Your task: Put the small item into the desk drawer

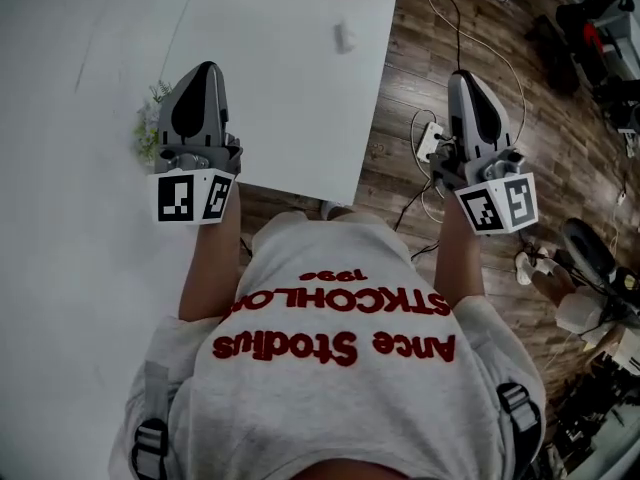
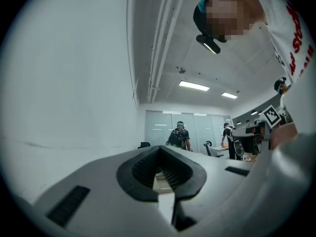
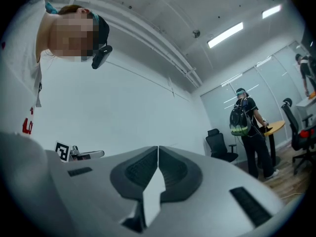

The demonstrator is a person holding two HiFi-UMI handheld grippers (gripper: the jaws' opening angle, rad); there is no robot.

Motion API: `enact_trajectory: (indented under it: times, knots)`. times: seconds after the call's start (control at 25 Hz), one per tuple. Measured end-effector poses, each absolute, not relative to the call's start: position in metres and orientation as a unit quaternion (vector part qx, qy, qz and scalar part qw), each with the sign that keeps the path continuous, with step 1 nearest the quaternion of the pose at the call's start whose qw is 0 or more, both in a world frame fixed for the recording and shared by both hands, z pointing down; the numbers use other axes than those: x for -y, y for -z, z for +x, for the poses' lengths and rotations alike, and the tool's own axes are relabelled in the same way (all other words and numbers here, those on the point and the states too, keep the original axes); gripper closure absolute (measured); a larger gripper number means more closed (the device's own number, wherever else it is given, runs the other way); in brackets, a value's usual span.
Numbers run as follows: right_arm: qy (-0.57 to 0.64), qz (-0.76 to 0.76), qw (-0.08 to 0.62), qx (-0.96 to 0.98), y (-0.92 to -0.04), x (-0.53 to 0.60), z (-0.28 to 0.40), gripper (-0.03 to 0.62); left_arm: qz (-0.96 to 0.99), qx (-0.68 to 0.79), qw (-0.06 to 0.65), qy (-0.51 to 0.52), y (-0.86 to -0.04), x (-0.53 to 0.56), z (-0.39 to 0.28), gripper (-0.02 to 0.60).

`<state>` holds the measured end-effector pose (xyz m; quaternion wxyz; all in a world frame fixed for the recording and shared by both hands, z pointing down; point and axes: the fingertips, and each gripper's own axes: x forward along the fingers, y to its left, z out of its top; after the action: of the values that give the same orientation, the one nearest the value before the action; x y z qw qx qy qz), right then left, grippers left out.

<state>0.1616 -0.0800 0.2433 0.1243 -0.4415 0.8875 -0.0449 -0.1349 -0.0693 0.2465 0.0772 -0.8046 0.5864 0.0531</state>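
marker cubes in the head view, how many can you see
2. One marker cube is on the back of the left tool, at the view's left. The other cube is on the right tool, over the wood floor. None looks hidden.

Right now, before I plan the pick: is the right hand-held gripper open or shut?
Shut. The right hand-held gripper shows its jaws meeting tip to tip in its own view, nothing between them.

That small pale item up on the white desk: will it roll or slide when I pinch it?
The small item looks tiny against the desk, so it is probably light. It lies alone on a smooth top, so it may skid if nudged. Its shape is too blurred to rule out rolling.
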Motion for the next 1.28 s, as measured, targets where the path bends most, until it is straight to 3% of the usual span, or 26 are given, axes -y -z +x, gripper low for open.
enact_trajectory:
  times: [0.88, 1.28]
  knots:
    - [0.095, -0.473, 0.082, -0.872, -0.290, 0.179, 0.127, 0.585, -0.840, -0.540, 0.046, -0.030, -0.285, 0.182, -0.136, 0.574]
    - [0.154, -0.477, -0.001, -0.866, -0.385, 0.233, 0.088, 0.491, -0.849, -0.528, 0.005, -0.012, -0.341, 0.226, -0.146, 0.574]
